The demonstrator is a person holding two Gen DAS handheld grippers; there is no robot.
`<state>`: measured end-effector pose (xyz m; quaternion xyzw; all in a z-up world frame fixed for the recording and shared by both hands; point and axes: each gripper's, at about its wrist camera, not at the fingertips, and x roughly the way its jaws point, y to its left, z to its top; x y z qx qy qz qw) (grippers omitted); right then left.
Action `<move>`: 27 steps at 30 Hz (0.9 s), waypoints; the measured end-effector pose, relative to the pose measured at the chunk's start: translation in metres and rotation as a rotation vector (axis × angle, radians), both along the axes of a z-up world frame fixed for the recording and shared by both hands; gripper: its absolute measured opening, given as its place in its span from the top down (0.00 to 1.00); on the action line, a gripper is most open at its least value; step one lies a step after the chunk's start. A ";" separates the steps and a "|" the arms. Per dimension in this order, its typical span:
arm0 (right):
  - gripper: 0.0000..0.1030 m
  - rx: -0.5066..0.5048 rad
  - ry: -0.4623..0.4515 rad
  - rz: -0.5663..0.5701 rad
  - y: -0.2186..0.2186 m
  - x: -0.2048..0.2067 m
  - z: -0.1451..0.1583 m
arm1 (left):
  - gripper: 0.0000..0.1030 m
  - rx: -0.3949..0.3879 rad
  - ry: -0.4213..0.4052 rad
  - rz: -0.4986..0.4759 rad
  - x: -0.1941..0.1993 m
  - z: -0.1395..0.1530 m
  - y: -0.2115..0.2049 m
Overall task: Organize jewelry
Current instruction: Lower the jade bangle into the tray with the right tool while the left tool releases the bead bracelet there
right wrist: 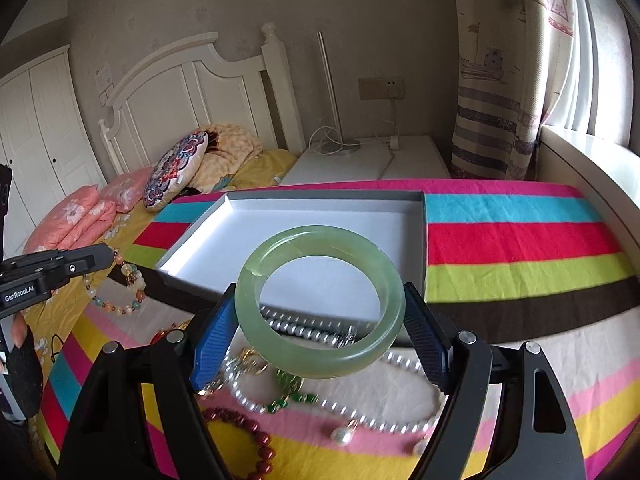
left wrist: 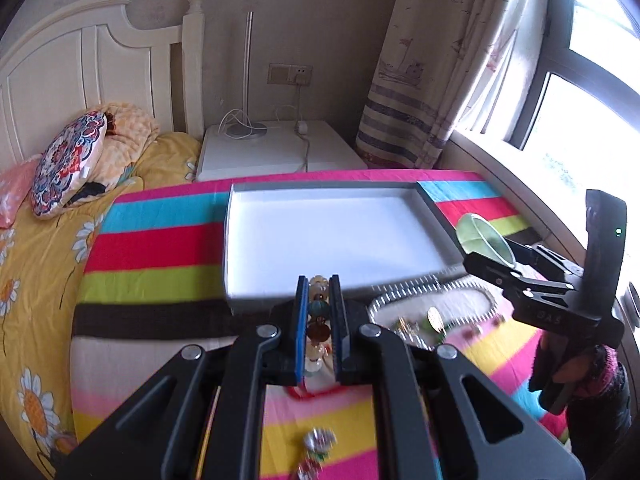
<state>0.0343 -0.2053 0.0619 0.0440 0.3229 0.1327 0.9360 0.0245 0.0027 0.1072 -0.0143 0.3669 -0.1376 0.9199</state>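
Left gripper [left wrist: 319, 304] clamps a beaded bracelet [left wrist: 319, 320]; right gripper [right wrist: 318, 320] pinches a jade bangle [right wrist: 320, 302], seemingly securely. Both should lower gently into the white box [right wrist: 280, 204] at centre frame.

A home bedroom: white headboard [left wrist: 80, 68], pillows [right wrist: 176, 168], nightstand [left wrist: 276, 152], curtained window [left wrist: 432, 60].

A shallow open white cardboard box [right wrist: 224, 236] is set on the striped multicoloured cloth [right wrist: 520, 248] of the worktop, with a white pearl necklace [right wrist: 360, 416] and a dark red bead bracelet [right wrist: 256, 436] laid before it, nearer the cameras.
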 end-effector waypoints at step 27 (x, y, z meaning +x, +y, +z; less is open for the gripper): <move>0.17 -0.177 0.200 0.079 0.005 0.117 -0.030 | 0.31 0.026 0.127 0.074 0.119 -0.053 -0.001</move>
